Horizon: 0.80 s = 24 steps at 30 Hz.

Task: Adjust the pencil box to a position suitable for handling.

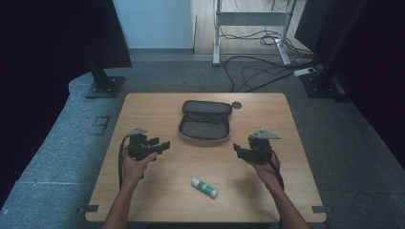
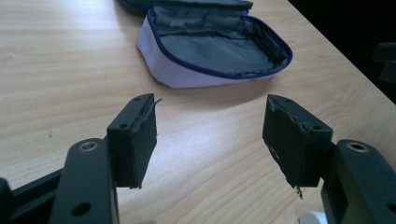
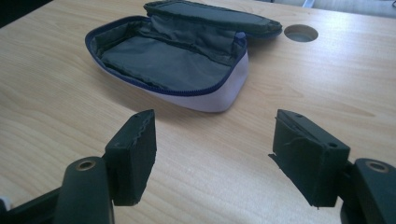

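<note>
Looking down from the high view, a glue stick (image 1: 204,187) lies at lower centre of the wooden table (image 1: 286,124), long axis slanting upper left to lower right, white cap end toward upper left — probably light, rigid and smooth (best pinched across its middle). An open pencil case (image 1: 205,120) sits at upper centre, lid folded away from the person. Left gripper (image 1: 161,145) and right gripper (image 1: 237,149) flank it.

The left gripper view has its jaws spread, nothing between, the soft fabric case in the upper frame.

The right gripper view — jaws likewise apart, case at upper left.
</note>
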Motion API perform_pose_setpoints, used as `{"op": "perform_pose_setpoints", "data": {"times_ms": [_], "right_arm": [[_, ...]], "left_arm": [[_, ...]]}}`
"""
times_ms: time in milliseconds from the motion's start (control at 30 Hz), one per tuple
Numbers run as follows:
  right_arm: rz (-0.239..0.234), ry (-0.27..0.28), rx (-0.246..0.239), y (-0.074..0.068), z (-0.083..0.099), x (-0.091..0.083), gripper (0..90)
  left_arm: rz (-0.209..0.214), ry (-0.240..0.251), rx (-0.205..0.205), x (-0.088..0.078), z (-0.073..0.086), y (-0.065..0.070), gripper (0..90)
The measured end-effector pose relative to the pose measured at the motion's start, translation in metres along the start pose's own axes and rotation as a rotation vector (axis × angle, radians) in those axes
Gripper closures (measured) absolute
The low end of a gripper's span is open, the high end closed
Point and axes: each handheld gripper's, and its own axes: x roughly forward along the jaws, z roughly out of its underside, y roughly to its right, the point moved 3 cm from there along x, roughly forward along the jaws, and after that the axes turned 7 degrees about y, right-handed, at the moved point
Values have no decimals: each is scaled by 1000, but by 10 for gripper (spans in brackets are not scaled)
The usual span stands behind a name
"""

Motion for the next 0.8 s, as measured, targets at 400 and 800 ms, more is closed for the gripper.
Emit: {"op": "perform_pose_setpoints", "data": {"times_ms": [400, 800], "right_arm": [[4, -18, 8, -1, -6, 17, 303], [2, -12, -2, -4, -14, 30, 301]], "left_arm": [[-6, -21, 6, 17, -8, -3, 382], [-41, -54, 13, 25, -19, -12, 376]]}}
